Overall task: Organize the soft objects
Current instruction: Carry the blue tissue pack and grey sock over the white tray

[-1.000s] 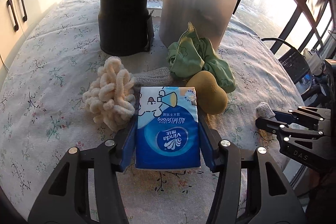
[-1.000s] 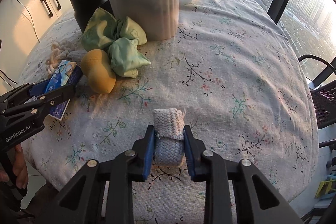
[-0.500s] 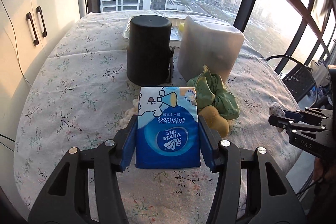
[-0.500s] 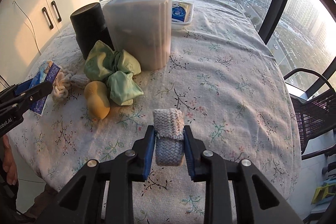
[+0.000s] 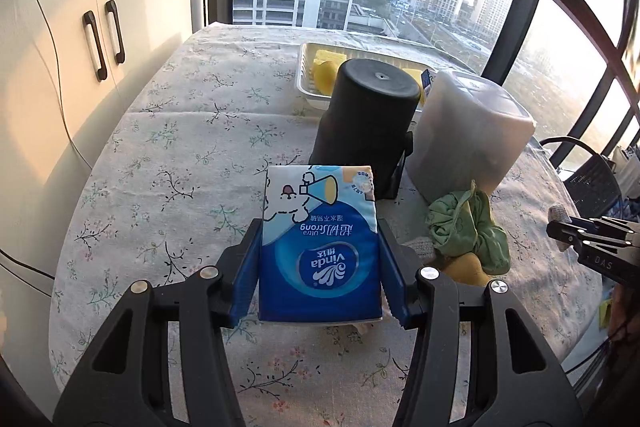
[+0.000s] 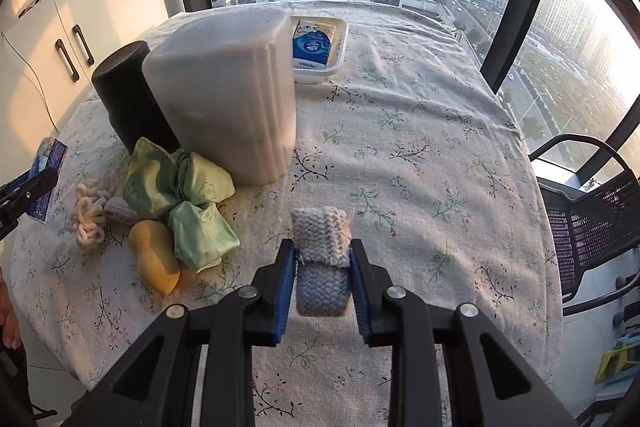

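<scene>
My left gripper (image 5: pixel 320 259) is shut on a blue and white tissue pack (image 5: pixel 319 243), held above the flowered tablecloth. The right gripper (image 6: pixel 322 267) is shut on a folded grey knitted cloth (image 6: pixel 321 263), also lifted off the table. On the cloth lie a green fabric bundle (image 6: pixel 180 195), a yellow sponge (image 6: pixel 154 255) and a cream rope knot (image 6: pixel 89 213). The right gripper with its grey cloth shows at the right edge of the left wrist view (image 5: pixel 560 221). A white tray (image 6: pixel 340 51) at the far end holds another tissue pack (image 6: pixel 311 45).
A black upturned cylinder (image 5: pixel 366 119) and a frosted plastic container (image 5: pixel 468 135) stand mid-table in front of the tray (image 5: pixel 306 67), which also holds yellow sponges (image 5: pixel 324 73). White cabinets (image 5: pixel 80 67) stand left, a black mesh chair (image 6: pixel 592 211) right. Windows lie beyond the table.
Both grippers have risen and pulled back from the table with their loads still held. More of the table and the far tray have come into view; the rope knot is now hidden behind the tissue pack.
</scene>
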Demonstrator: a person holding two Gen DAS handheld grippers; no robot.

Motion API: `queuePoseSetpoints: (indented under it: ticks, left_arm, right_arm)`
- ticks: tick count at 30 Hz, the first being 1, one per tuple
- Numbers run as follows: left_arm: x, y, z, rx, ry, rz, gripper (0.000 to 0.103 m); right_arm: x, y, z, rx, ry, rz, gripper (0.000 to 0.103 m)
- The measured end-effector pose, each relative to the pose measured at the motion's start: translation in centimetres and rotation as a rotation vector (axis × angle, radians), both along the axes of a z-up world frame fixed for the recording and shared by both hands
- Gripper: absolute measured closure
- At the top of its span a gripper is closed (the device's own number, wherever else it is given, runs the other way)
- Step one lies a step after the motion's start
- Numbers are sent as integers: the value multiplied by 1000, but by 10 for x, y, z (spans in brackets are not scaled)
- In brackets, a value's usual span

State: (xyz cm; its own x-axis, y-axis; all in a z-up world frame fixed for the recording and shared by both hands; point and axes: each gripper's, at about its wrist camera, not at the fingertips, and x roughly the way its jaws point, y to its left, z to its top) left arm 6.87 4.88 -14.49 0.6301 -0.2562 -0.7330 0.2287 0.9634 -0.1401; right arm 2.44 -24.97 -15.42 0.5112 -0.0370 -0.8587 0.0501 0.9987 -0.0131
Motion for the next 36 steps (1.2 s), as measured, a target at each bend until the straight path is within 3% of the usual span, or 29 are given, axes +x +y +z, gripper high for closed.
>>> queuePoseSetpoints:
  ticks: [18, 36]
  left_arm:
    - [89, 36, -17, 41, 39, 135, 53]
    - [217, 19, -15, 127, -23, 93, 53]
  right_arm:
    - [86, -24, -8, -22, 26, -29, 75]
    - [196, -48, -2, -114, -4, -10, 75]
